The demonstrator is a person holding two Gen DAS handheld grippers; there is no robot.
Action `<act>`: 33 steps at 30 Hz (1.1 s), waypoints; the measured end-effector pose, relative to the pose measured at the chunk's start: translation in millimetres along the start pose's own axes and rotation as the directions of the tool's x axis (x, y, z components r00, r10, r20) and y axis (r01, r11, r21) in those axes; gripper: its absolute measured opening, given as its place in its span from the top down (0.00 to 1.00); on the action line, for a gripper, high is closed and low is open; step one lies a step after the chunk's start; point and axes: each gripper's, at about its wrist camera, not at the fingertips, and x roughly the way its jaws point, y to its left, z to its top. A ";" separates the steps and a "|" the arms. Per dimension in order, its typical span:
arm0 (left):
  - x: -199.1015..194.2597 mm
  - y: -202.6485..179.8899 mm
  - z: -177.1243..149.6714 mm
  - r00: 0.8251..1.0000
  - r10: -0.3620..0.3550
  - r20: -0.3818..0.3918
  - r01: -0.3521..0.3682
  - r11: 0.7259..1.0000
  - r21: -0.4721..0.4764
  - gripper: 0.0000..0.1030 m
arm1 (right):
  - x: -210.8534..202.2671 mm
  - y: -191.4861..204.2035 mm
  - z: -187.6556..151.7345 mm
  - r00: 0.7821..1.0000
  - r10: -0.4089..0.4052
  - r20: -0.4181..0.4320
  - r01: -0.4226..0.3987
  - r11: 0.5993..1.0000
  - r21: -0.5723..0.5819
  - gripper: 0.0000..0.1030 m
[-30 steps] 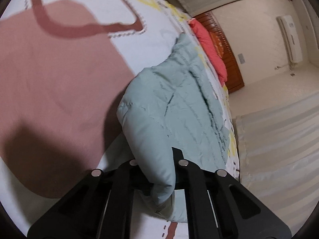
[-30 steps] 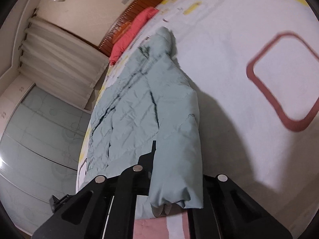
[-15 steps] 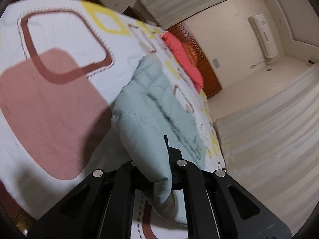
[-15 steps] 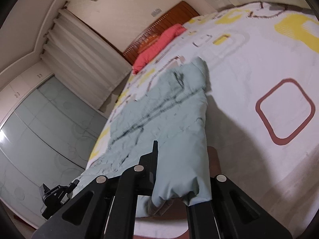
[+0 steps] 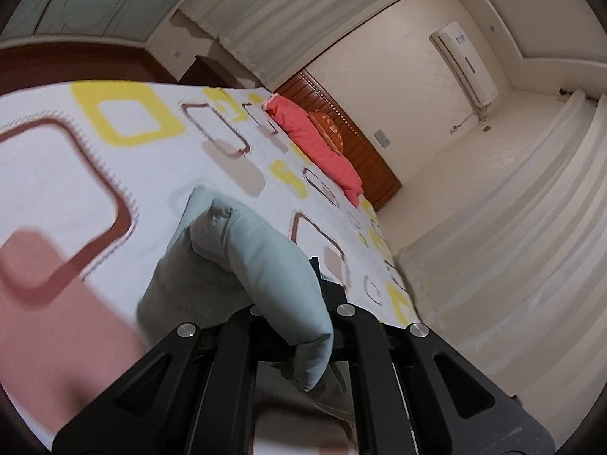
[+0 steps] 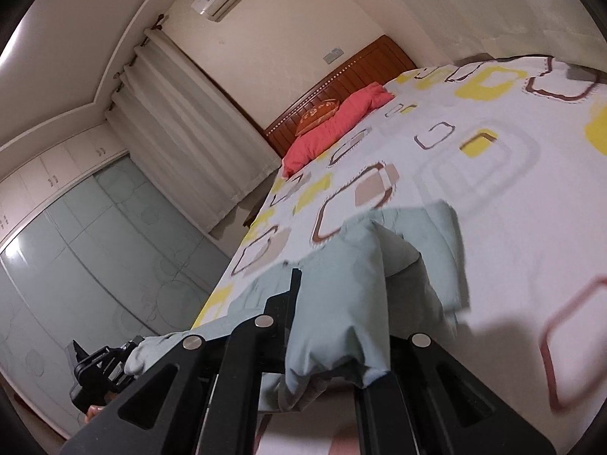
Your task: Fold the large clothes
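A pale green padded jacket (image 5: 242, 250) hangs lifted above the patterned bed cover (image 5: 57, 174). My left gripper (image 5: 292, 295) is shut on a bunched edge of it, and the fabric drapes over the jaws and hides the left finger. In the right wrist view the same jacket (image 6: 341, 276) sags between both hands, its far part still trailing on the bed cover (image 6: 512, 197). My right gripper (image 6: 337, 303) is shut on another bunched edge. The left gripper (image 6: 110, 360) shows at the lower left, holding the jacket's other end.
A red pillow (image 5: 318, 148) lies against the wooden headboard (image 5: 371, 163) at the bed's far end. White curtains (image 5: 512, 246) run along one side, glass wardrobe doors (image 6: 76, 265) stand beyond them, and an air conditioner (image 5: 464, 62) hangs on the wall.
Both grippers have risen with the jacket, pulling most of it up off the bed. The views now tilt higher and show more of the room.
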 end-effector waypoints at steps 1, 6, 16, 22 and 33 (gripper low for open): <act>16.8 -3.4 6.1 1.000 0.019 0.004 -0.019 1.000 0.022 0.95 | 14.9 -2.7 8.2 1.000 -0.004 -0.005 0.004 1.000 0.012 0.96; 88.0 -3.8 25.9 0.996 0.085 -0.020 -0.085 0.996 0.043 0.95 | 77.3 -20.6 30.7 0.998 -0.036 -0.041 0.039 0.997 0.062 0.96; 206.0 30.4 30.6 0.967 0.232 -0.110 -0.223 0.971 0.089 0.95 | 183.3 -67.5 36.8 0.978 -0.135 -0.157 0.155 0.980 0.123 0.96; 242.4 53.3 21.8 0.947 0.286 -0.148 -0.271 0.956 0.113 0.95 | 217.1 -84.1 33.3 0.965 -0.166 -0.204 0.192 0.975 0.115 0.94; 228.5 49.4 28.3 0.960 0.248 -0.132 -0.239 0.968 0.081 0.45 | 200.5 -75.4 39.3 0.972 -0.185 -0.148 0.201 0.974 0.102 0.39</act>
